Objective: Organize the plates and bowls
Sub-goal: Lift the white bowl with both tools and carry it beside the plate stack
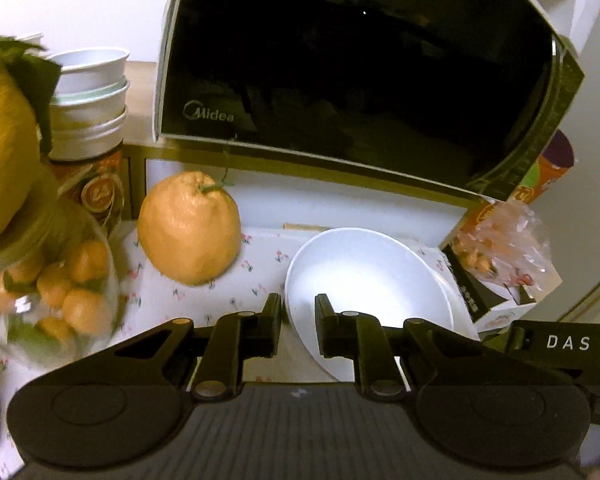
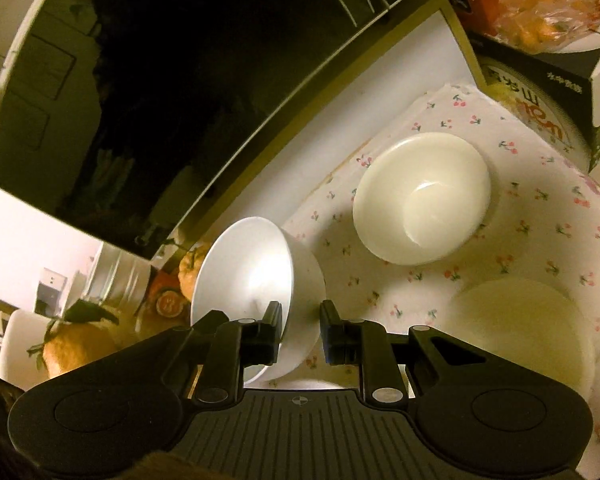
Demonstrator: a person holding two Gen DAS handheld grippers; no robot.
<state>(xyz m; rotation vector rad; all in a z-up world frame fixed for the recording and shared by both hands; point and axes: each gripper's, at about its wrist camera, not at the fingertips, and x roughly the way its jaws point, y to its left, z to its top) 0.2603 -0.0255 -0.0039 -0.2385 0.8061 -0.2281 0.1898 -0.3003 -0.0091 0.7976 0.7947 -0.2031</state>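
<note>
A white bowl (image 1: 372, 280) hangs tilted above the flowered tablecloth (image 1: 204, 300), gripped from two sides. My left gripper (image 1: 299, 320) is shut on its left rim, one finger inside and one outside. In the right wrist view the same white bowl (image 2: 252, 272) is seen from its other side, where my right gripper (image 2: 301, 328) is shut on the wall. The right gripper's body (image 1: 568, 342) shows at the bowl's far edge in the left wrist view. A cream bowl (image 2: 420, 200) stands upright on the cloth, and a cream plate (image 2: 528, 320) lies nearer, to the right.
A black-fronted microwave (image 1: 360, 72) looms close behind. Left of it, stacked white bowls (image 1: 88, 92) sit on a printed can. A big orange fruit (image 1: 190, 228), a glass bowl of mandarins (image 1: 60, 280), and boxes with a bagged snack (image 1: 504, 248) crowd the sides.
</note>
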